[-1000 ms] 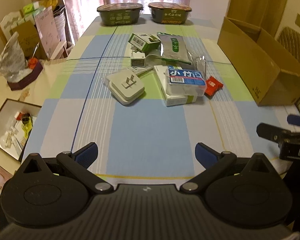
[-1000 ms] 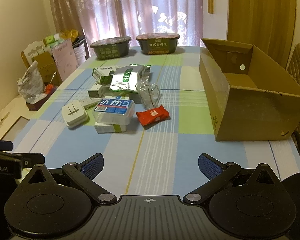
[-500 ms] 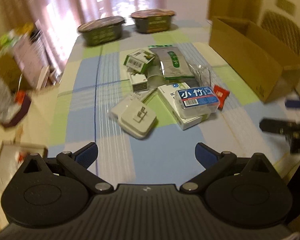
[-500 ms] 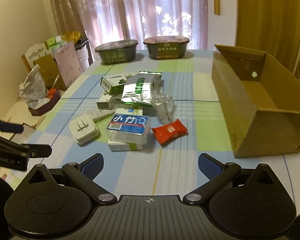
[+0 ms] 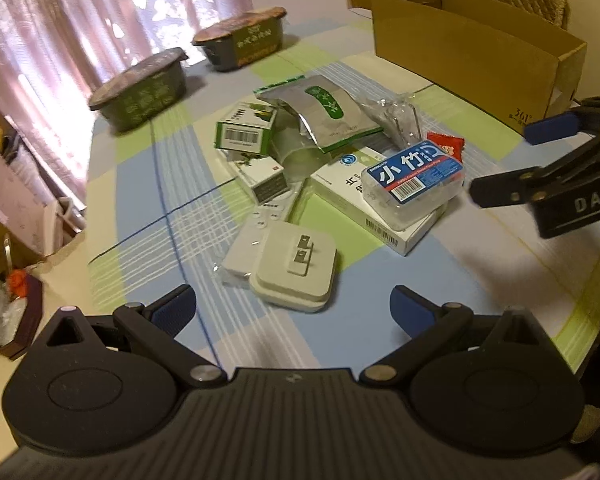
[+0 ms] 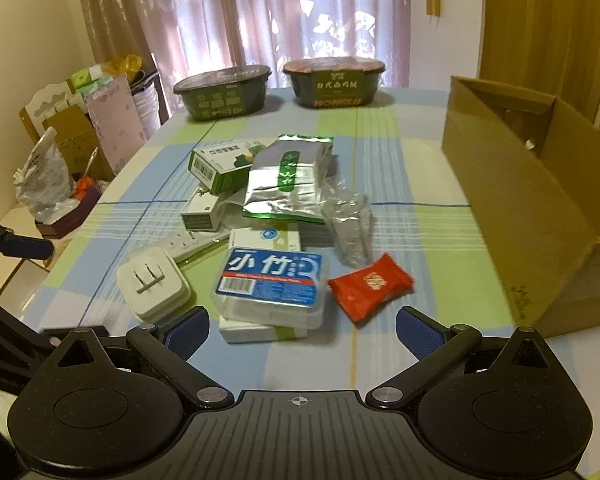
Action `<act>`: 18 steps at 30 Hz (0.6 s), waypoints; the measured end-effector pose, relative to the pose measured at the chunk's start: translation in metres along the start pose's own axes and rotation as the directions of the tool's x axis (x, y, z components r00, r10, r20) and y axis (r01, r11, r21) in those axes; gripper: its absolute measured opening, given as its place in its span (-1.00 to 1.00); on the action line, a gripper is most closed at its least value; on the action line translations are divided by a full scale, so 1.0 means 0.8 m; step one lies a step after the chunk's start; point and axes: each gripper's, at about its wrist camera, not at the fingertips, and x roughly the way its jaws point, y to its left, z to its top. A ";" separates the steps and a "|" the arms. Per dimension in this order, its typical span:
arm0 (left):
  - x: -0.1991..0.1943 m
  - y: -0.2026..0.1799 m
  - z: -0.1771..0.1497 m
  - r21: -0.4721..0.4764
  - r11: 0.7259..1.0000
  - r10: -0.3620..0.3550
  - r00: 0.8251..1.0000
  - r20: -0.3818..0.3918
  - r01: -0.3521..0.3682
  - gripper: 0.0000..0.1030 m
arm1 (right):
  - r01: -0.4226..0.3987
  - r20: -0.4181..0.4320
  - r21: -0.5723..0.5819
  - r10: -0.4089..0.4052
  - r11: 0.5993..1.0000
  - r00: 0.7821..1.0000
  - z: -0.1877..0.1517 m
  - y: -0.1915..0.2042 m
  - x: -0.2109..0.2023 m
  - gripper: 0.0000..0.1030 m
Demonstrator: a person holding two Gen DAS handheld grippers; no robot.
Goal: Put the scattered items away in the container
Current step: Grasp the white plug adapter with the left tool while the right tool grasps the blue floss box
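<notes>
Checked tablecloth (image 6: 400,168); cardboard box (image 6: 512,208) lies lengthwise front-to-back.

Table as I see it: blue-green-white checked tablecloth (image 6: 400,208).
On it: brown open cardboard box (image 6: 512,196), two dark lidded food tubs (image 6: 224,94), white plug adapter (image 6: 153,283), red snack packet (image 6: 370,286).

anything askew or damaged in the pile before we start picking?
No spill or damage shows. The pile is untidy: the clear blue-label case sits skewed on a white carton, the silver pouch leans over the green box, and the white plug adapter lies prongs-up. The cardboard box looks empty so far.
</notes>
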 end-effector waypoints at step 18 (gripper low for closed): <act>0.072 0.020 0.000 0.074 0.995 -0.070 0.998 0.007 0.070 0.91 | 0.041 -0.045 0.042 -0.039 0.998 0.998 0.022 0.025 0.086 1.00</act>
